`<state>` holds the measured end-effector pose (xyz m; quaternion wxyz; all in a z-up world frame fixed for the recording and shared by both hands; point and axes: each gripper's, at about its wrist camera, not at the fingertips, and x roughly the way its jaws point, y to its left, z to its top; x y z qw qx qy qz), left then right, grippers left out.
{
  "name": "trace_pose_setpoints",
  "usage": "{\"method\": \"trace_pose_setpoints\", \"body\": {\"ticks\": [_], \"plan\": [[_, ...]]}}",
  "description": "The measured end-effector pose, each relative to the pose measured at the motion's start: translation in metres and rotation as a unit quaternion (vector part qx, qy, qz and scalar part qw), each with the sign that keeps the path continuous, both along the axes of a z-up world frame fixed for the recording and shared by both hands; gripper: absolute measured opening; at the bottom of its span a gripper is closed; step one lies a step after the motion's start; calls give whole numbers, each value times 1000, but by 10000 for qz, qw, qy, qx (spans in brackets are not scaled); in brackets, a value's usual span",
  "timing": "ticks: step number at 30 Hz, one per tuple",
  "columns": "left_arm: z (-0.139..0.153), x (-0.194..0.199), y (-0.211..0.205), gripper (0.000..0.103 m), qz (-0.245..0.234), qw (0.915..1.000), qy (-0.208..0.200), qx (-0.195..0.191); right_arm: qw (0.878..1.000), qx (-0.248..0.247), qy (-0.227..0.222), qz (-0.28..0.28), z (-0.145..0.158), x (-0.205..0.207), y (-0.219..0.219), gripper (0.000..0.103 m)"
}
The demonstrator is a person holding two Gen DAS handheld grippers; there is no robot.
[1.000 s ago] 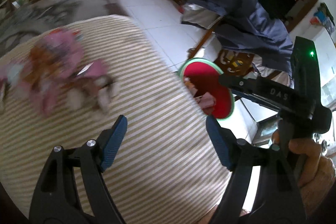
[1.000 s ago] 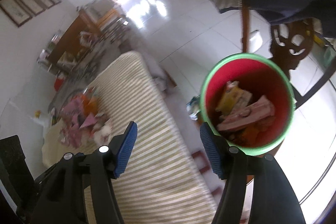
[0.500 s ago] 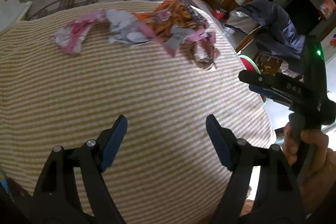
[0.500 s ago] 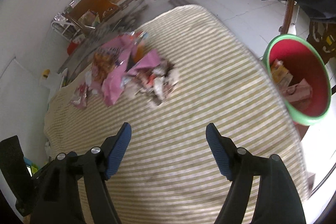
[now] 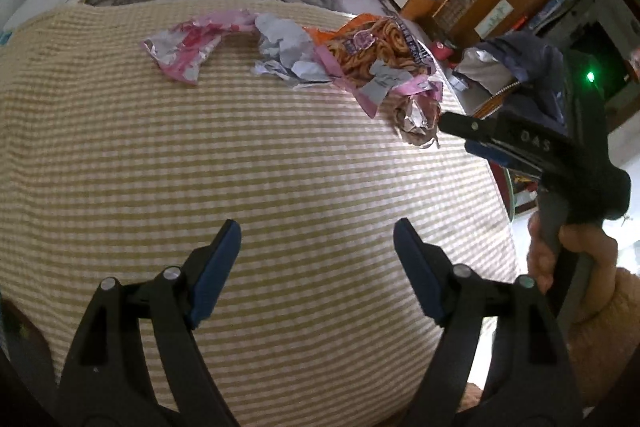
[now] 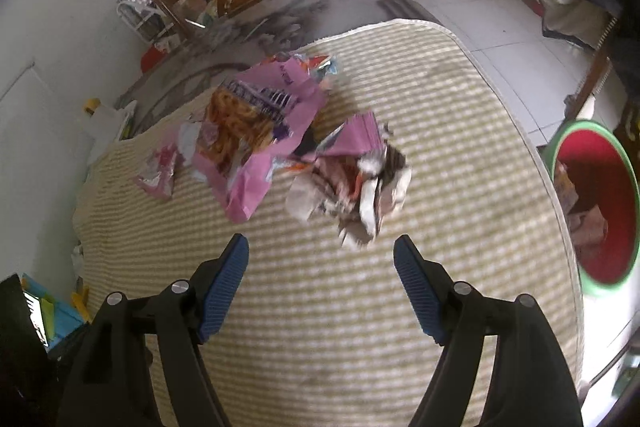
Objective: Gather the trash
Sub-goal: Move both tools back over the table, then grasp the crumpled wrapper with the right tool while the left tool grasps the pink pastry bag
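Both black two-finger grippers with blue ribbed pads are held above a table covered with a yellow-and-white striped woven cloth. The left gripper has its jaws parted wide with nothing between them, only bare cloth beneath. The right gripper likewise stands with jaws apart and empty; they have just been opening. In the left wrist view the right gripper appears at the right edge, gripped by a hand in a tan fuzzy sleeve, with its tips just beside the nearest piece of litter. The trash lies in a loose cluster on the far part of the cloth: a crumpled pink-and-silver foil wrapper on the left, a wad of grey-white torn paper beside it, a large pink and orange snack bag printed with spiral crisps overlapping the paper, and a crumpled brown, white and silver wrapper ball nearest the right gripper, just ahead of its pads and not touched. A red round bin with a green rim stands off the table's right edge, already holding several wrappers.
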<state>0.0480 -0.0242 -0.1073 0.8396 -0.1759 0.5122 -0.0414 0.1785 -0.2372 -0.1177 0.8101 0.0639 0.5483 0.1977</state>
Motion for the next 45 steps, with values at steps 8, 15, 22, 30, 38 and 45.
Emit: {"method": "trace_pose_setpoints", "body": {"ticks": [8, 15, 22, 30, 38, 45], "plan": [[11, 30, -18, 77, 326, 9985, -128, 428, 9993, -112, 131, 333, -27, 41, -5, 78], [29, 67, -38, 85, -57, 9924, -592, 1074, 9962, 161, 299, 797, -34, 46, -10, 37], [18, 123, -77, 88, -1339, 9705, -758, 1855, 9932, 435, 358, 1019, -17, 22, -47, 21], [-8, 156, -109, 91, -2463, 9310, -505, 2645, 9915, 420, 406, 1160, -12, -4, -76, 21], [-13, 163, -111, 46, -2268, 9309, -308, 2846, 9916, 556, 526, 1047, -15, -16, -82, 38], [5, 119, -86, 27, -1471, 9637, -301, 2207, 9903, 440, 386, 1257, -5, -25, -57, 69]]}}
